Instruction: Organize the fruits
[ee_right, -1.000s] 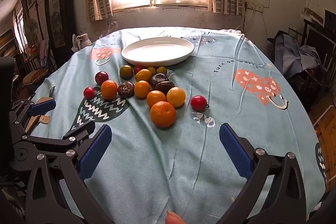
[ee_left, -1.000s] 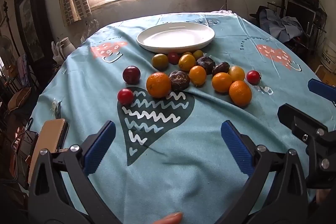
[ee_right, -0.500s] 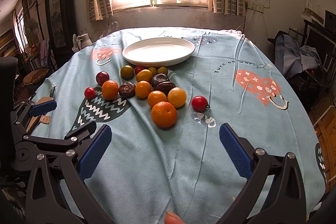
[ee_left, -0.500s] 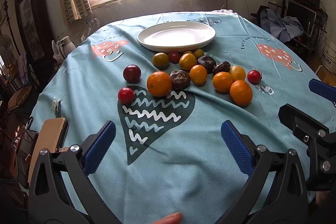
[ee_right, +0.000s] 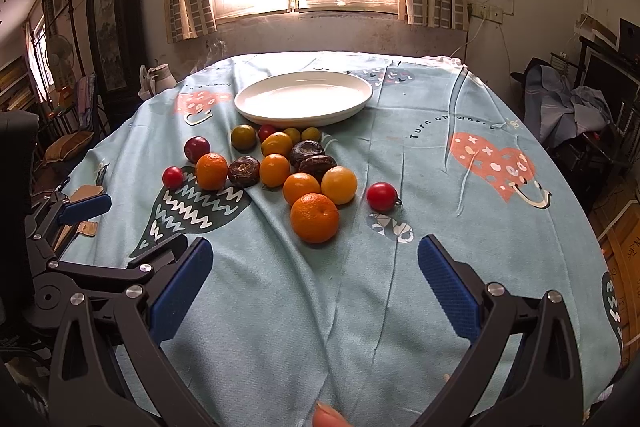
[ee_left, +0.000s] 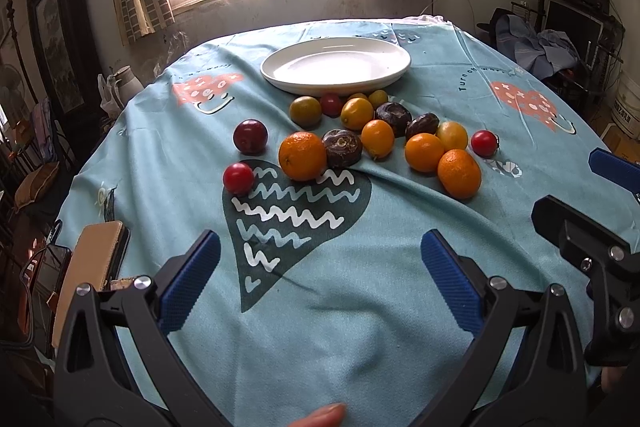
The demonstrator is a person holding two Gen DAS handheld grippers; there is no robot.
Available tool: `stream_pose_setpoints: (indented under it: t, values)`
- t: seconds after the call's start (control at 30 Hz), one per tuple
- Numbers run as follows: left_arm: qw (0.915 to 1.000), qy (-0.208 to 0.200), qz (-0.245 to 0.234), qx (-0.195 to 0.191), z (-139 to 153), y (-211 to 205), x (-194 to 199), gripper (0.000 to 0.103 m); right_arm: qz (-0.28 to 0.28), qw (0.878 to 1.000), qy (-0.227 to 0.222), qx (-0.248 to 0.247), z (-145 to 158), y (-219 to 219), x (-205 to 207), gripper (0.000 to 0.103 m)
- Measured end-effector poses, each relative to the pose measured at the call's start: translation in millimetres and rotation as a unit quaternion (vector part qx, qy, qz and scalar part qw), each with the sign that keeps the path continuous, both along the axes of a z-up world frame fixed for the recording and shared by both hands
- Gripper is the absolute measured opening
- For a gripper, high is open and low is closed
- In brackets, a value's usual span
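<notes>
A: The fruits lie loose on the tablecloth (ee_left: 168, 163), just in front of the empty plate (ee_left: 335, 67). What can go wrong?

B: I think the round oranges (ee_right: 315, 218) can roll off a wrinkle if they are pushed.

A: And the grippers?

B: The left gripper (ee_left: 320, 271) and the right gripper (ee_right: 314, 269) hover low near the table edge, fingers wide apart, holding nothing.

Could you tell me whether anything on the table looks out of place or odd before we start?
Nothing is spilled or broken. The fruits all lie loose on the wrinkled tablecloth while the white plate behind them holds nothing. Three dark fruits look shrivelled next to the smooth ones. Both tongs, left and right, are open and hold nothing.
</notes>
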State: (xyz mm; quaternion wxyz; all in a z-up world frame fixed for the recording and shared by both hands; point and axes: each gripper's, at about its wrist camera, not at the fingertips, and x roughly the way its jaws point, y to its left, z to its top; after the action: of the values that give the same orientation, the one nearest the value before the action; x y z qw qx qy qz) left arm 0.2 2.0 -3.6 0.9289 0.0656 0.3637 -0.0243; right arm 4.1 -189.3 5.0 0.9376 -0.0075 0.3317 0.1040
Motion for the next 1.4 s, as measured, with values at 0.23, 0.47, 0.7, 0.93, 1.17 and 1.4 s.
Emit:
stream_pose_setpoints:
  t: [0.23,0.47,0.7,0.93,1.17,1.4]
  values:
    - [1.0000,0.006,-0.001,-0.001,-3.6,-2.1,1.3,0.101,0.000,1.000,0.000,0.000,-0.5,-0.6,0.1,0.102]
    - [1.0000,0.008,-0.002,-0.001,-4.6,-3.5,0.9,0.101,0.000,1.000,0.000,0.001,-0.4,-1.2,1.1,0.102]
    - [1.0000,0.009,-0.002,-0.001,-5.4,-3.7,1.0,0.101,0.000,1.000,0.000,0.001,-0.1,1.3,0.0,0.102]
    - [0.9999,0.011,0.000,-0.002,-8.0,-4.5,0.1,0.101,0.002,1.000,0.000,0.003,-0.8,6.4,-1.9,0.102]
    - [0.9999,0.013,-0.001,-0.002,-8.0,-4.5,-0.1,0.101,0.003,1.000,0.000,0.005,-0.4,6.2,-3.6,0.102]
    - [0.9999,0.014,0.000,-0.003,-7.3,-3.8,0.7,0.101,0.004,1.000,0.001,0.006,0.0,6.3,-3.9,0.102]
